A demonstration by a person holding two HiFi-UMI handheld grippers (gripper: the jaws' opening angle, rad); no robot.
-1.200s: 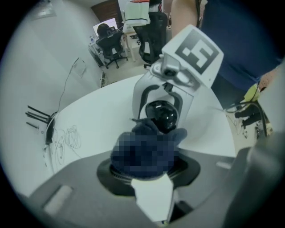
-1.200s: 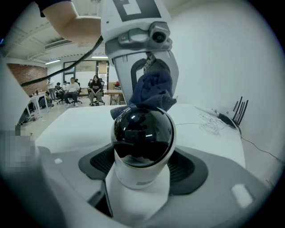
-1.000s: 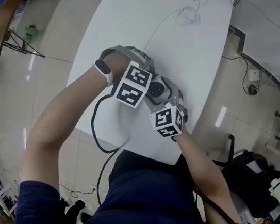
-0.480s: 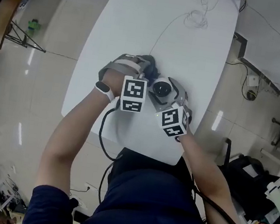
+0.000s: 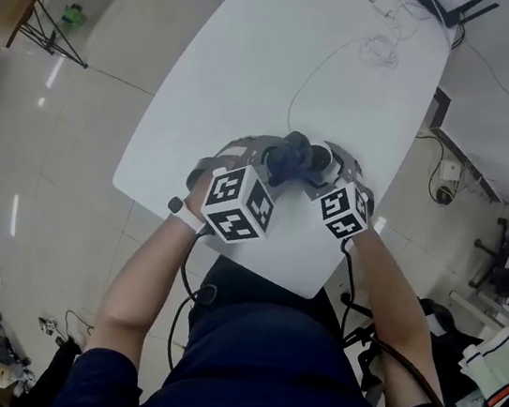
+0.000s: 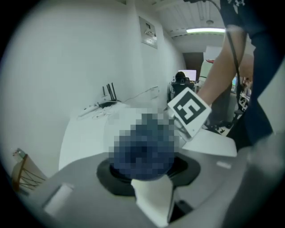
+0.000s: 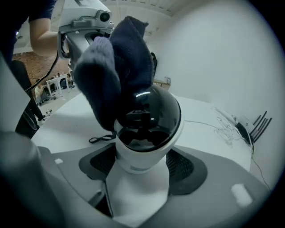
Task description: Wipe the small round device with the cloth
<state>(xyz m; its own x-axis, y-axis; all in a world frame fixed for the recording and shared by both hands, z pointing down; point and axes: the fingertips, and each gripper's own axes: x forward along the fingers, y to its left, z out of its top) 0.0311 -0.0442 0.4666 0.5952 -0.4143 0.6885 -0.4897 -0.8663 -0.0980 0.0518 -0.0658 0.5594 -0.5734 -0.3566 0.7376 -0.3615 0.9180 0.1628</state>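
So the little dome camera (image 7: 148, 127), white body with a glossy black dome, sits right between the right tongs (image 7: 142, 165). They're clenched on its white base, dark pads against both sides. From the head view it's over the near end of the white bench (image 5: 259, 47), a bit right of the middle. Can't tell if the base actually touches the bench top.

The dark blue cloth (image 7: 119, 67) is bunched up and draped over the top and left side of the dome, touching it. It's pinched in the left tongs (image 5: 273, 157), which are clamped on the cloth and come in from the left. In the head view the cloth is the dark lump between the two grippers, and it covers most of the camera.

Both marker cubes point up at the head camera, the left one (image 5: 238, 203) and the right one (image 5: 344, 211), both just nearer than the cloth. There's a dark band (image 5: 178, 207) on the person's left wrist.

Farther out, a thin white cable (image 5: 314, 69) runs up the bench to a small coil (image 5: 382, 48). A black box with antennas (image 5: 450, 1) sits at the far end.
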